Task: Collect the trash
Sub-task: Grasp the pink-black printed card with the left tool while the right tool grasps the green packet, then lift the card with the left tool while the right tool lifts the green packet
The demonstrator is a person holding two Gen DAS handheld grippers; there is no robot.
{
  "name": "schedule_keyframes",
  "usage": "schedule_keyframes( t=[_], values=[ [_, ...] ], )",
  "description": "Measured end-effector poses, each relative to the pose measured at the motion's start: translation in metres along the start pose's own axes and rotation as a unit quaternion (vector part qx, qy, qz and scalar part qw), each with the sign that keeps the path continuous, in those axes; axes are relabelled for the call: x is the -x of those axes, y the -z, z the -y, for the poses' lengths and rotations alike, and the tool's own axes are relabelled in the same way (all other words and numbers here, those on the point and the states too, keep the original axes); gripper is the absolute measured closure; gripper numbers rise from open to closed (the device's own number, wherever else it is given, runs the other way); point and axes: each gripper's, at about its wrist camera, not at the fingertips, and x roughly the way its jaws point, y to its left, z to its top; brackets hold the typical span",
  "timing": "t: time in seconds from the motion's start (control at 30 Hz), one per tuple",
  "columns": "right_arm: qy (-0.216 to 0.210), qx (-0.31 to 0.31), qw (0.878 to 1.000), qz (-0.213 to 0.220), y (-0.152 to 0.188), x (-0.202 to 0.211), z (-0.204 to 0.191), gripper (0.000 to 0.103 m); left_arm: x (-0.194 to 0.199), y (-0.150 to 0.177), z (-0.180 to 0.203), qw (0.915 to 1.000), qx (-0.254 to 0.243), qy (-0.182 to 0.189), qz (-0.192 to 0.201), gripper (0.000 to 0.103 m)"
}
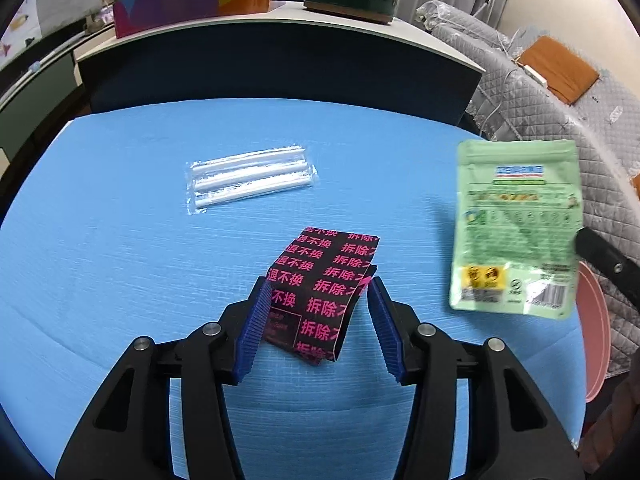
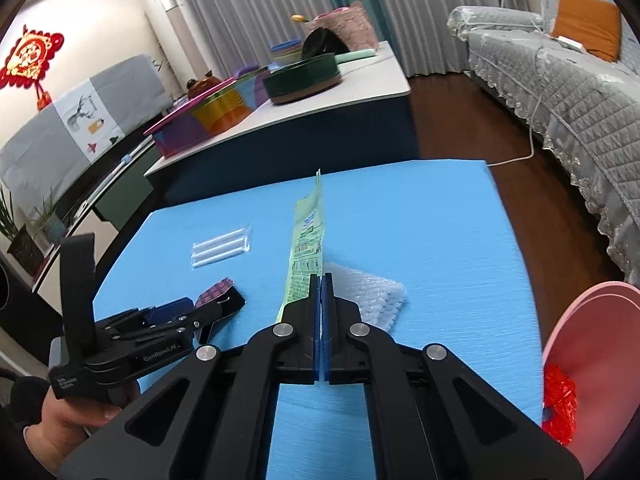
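Note:
A black wrapper with pink print [image 1: 320, 292] lies folded on the blue table [image 1: 120, 260]. My left gripper [image 1: 316, 296] is open, its blue pads on either side of the wrapper's near part. My right gripper [image 2: 321, 280] is shut on a green snack pouch [image 2: 308, 248] and holds it edge-on above the table; the pouch also shows at the right of the left wrist view [image 1: 516, 228]. A clear packet of white sticks [image 1: 250, 180] lies further back. A piece of bubble wrap [image 2: 376, 292] lies under the right gripper.
A pink bin [image 2: 596, 360] with red plastic [image 2: 560, 408] inside stands off the table's right edge. Behind the table is a white-topped counter [image 2: 360, 88] with a colourful box [image 1: 192, 0] and a dark round tin [image 1: 348, 0]. A grey sofa [image 2: 560, 92] is to the right.

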Motion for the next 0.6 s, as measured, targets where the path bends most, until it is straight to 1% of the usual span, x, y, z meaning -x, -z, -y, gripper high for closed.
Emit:
schedule_keyframes(
  t=[0.2, 0.23, 0.3, 0.33, 0.37, 0.4, 0.53, 0.6],
  values=[
    [0.005, -0.002, 1.000, 0.009, -0.001, 0.006, 0.005, 0.102, -0.002, -0.002, 0.003, 0.9998, -0.015, -0.016, -0.004, 0.052],
    [0.006, -0.002, 1.000, 0.011, -0.001, 0.007, 0.005, 0.102, -0.001, -0.002, 0.003, 0.9997, -0.015, -0.017, -0.004, 0.053],
    [0.007, -0.001, 1.000, 0.013, -0.001, 0.009, 0.006, 0.102, 0.000, -0.002, 0.004, 0.9997, -0.017, -0.020, 0.001, 0.057],
    [0.008, 0.000, 1.000, 0.015, -0.001, 0.010, 0.006, 0.102, 0.002, -0.003, 0.004, 0.9996, -0.018, -0.022, 0.005, 0.062],
    [0.009, 0.001, 1.000, 0.016, -0.001, 0.012, 0.005, 0.103, 0.003, -0.004, 0.005, 0.9995, -0.020, -0.024, 0.007, 0.073],
    [0.010, 0.001, 1.000, 0.017, -0.001, 0.013, 0.005, 0.103, 0.004, -0.004, 0.005, 0.9994, -0.021, -0.025, 0.009, 0.073],
    [0.016, 0.002, 1.000, 0.024, -0.002, 0.020, 0.005, 0.103, 0.011, -0.003, 0.004, 0.9993, -0.024, -0.024, 0.017, 0.080],
    [0.020, 0.003, 0.999, 0.028, -0.002, 0.025, 0.006, 0.103, 0.016, -0.004, 0.005, 0.9988, -0.025, -0.029, 0.029, 0.084]
  ],
)
